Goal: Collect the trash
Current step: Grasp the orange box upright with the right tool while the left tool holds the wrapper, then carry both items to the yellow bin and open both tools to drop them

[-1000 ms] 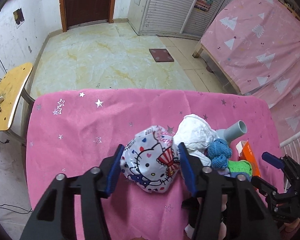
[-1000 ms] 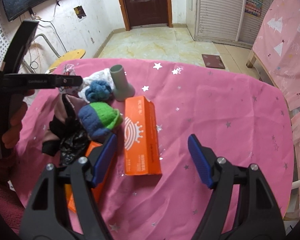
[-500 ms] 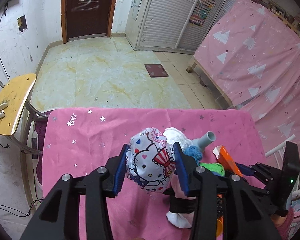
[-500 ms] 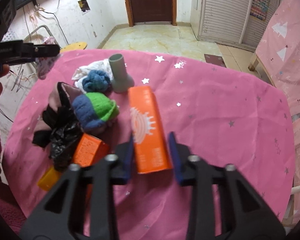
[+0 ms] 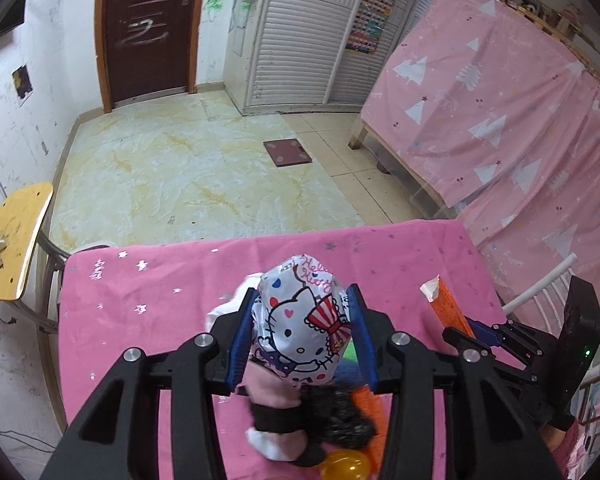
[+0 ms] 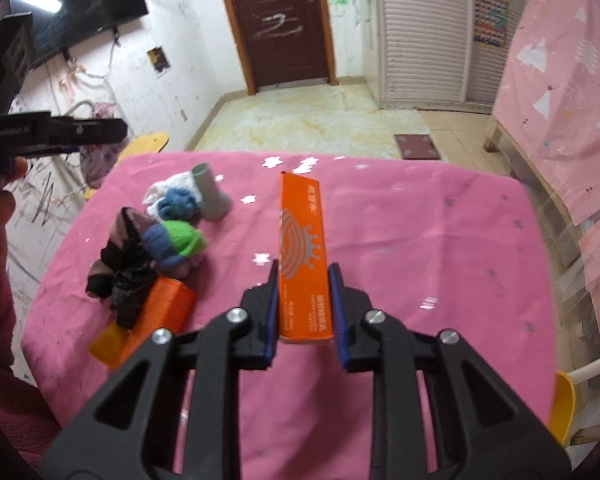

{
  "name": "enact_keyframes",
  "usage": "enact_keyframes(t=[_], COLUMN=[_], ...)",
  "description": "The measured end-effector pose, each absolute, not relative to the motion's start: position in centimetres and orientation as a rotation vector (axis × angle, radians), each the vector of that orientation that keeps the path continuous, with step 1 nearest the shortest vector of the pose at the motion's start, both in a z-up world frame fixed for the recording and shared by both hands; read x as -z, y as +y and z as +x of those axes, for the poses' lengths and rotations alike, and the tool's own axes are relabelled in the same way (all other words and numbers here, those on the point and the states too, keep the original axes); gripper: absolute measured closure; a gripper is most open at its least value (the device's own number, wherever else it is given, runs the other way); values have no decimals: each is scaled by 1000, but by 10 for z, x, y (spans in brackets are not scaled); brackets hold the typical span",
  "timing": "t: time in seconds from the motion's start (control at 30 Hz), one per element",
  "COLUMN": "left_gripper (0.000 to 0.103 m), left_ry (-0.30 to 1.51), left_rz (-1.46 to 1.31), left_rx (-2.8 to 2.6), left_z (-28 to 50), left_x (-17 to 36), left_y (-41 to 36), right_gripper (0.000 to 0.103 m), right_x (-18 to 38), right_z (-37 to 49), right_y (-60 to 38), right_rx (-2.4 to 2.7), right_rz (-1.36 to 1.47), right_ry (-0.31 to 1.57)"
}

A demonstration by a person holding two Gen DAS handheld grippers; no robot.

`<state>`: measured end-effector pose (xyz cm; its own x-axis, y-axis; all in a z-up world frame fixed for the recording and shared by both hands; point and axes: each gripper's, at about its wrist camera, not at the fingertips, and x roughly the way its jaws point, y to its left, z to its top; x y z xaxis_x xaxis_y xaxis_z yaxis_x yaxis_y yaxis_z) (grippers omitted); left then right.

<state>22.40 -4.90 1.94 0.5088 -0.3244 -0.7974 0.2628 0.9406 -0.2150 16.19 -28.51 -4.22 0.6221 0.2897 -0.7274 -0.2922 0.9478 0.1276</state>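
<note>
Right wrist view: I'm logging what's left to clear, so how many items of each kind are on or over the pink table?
Orange boxes: 2, long box, short box
Knit balls: 2, blue, green-blue
White cloth: 1
Grey tube: 1
Black-brown bundle: 1
Total: 7

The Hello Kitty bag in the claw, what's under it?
Under the Hello Kitty bag sit a pink and black cloth bundle, an orange ball and an orange box, all lying on the pink tablecloth. Anything directly beneath the bag stays hidden.
</note>
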Motion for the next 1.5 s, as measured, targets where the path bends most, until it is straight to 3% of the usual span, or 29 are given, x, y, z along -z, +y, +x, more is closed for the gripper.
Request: enact_keyframes(t=[1.0,1.4,1.47,1.5], left_gripper=[66,66,66,66], left_ry=[1028,1128,1138,1151], left_rz=[177,220,227,228], left_rx=[577,774,797,817], left_z=[188,148,141,137], left_x=[-5,21,24,27], left_y=[-266,-367,-383,-395], right_gripper=[81,81,77,60], right_x=[58,101,109,112], right_z=[96,63,59,57], right_y=[-491,-549,-554,-557], right_rx=[-31,55,61,65], right_rz=[221,277,294,298], right_ry=[759,866,895,903])
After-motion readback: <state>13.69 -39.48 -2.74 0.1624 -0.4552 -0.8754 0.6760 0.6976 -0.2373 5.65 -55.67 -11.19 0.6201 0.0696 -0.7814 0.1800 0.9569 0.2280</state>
